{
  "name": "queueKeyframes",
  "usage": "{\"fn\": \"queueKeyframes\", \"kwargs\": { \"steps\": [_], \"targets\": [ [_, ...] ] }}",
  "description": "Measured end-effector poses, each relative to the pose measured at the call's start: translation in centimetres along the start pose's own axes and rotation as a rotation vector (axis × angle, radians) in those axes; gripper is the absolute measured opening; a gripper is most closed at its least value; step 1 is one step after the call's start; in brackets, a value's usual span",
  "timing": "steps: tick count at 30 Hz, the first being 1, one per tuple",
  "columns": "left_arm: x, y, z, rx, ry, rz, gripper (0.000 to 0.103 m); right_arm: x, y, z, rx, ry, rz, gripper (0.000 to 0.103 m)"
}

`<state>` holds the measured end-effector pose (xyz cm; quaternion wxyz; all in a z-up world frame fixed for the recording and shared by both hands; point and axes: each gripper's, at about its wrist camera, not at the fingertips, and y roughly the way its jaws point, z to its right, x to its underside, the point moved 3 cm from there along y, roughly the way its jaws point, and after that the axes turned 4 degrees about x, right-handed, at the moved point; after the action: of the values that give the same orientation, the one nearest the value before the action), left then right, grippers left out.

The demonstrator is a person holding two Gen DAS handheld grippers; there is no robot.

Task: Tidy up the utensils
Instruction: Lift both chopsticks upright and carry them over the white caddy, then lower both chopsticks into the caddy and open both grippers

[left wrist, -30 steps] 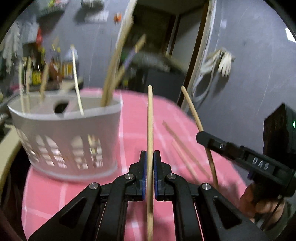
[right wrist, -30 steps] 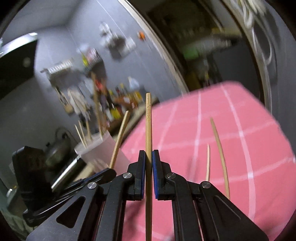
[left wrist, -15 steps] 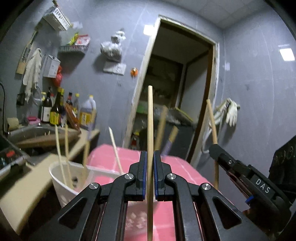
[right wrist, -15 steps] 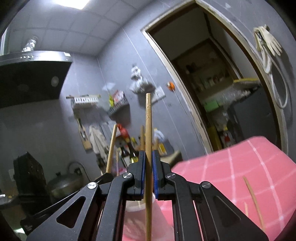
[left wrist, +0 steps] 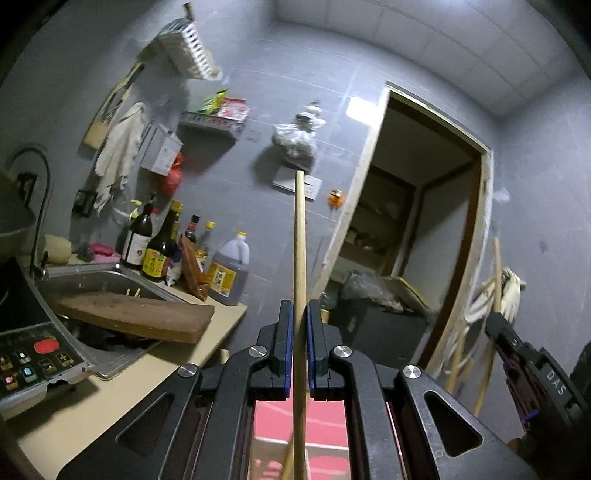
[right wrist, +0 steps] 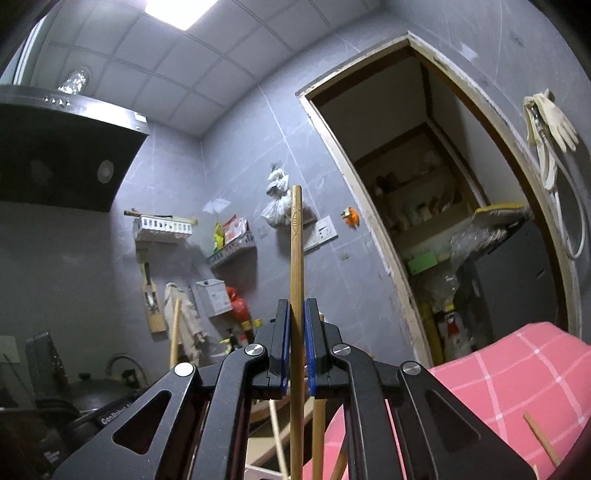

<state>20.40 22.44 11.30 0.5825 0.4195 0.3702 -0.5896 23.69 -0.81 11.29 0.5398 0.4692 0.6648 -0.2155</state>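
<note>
Chopstick point(left wrist: 300, 258) clamped upright in left tool point(left wrist: 300, 354); second chopstick point(right wrist: 296, 273) likewise gripped by right tool point(right wrist: 296, 354). Both held above pink-clothed desk point(right wrist: 517, 369). Risk, judged: thin smooth sticks may pivot or slip, missing the holder, which is largely hidden.

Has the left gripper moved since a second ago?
Yes. The left gripper, shut on a chopstick, has swung upward: the doorway now fills its view, where the pink table did before.

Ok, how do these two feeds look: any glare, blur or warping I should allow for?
Left wrist: sharp, dim, doorframe bowed by the fisheye. Right wrist: ceiling light blown out top left, doorframe bowed, chopstick crisp enough to show its engraving.
</note>
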Motion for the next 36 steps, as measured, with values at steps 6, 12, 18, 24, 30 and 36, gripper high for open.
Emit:
{"fn": "queueKeyframes", "kwargs": {
  "steps": [6,12,18,24,30,36],
  "targets": [
    [0.4,0.4,-1.0,-0.052,-0.010,0.029,0.004,1.3,0.2,1.0,0.031,-0.014,-0.007,0.006],
    [1.9,0.4,0.0,-0.064,0.025,0.012,0.004,2.7,0.0,1.7,0.040,-0.031,-0.055,0.006],
    [4.2,0.0,1.2,-0.065,0.076,-0.029,0.005,3.7,-0.6,2.0,0.043,-0.048,-0.125,0.006],
    [5.8,-0.3,1.7,-0.079,0.098,-0.066,0.005,4.4,-1.5,1.8,0.035,-0.068,-0.177,0.006],
    [7.0,-0.4,1.7,-0.098,0.100,-0.111,0.005,4.9,-2.0,1.5,0.029,-0.080,-0.218,0.006],
    [7.9,-0.5,2.0,-0.099,0.102,-0.148,0.005,5.3,-2.5,1.3,0.034,-0.101,-0.250,0.006]
  ]
}}
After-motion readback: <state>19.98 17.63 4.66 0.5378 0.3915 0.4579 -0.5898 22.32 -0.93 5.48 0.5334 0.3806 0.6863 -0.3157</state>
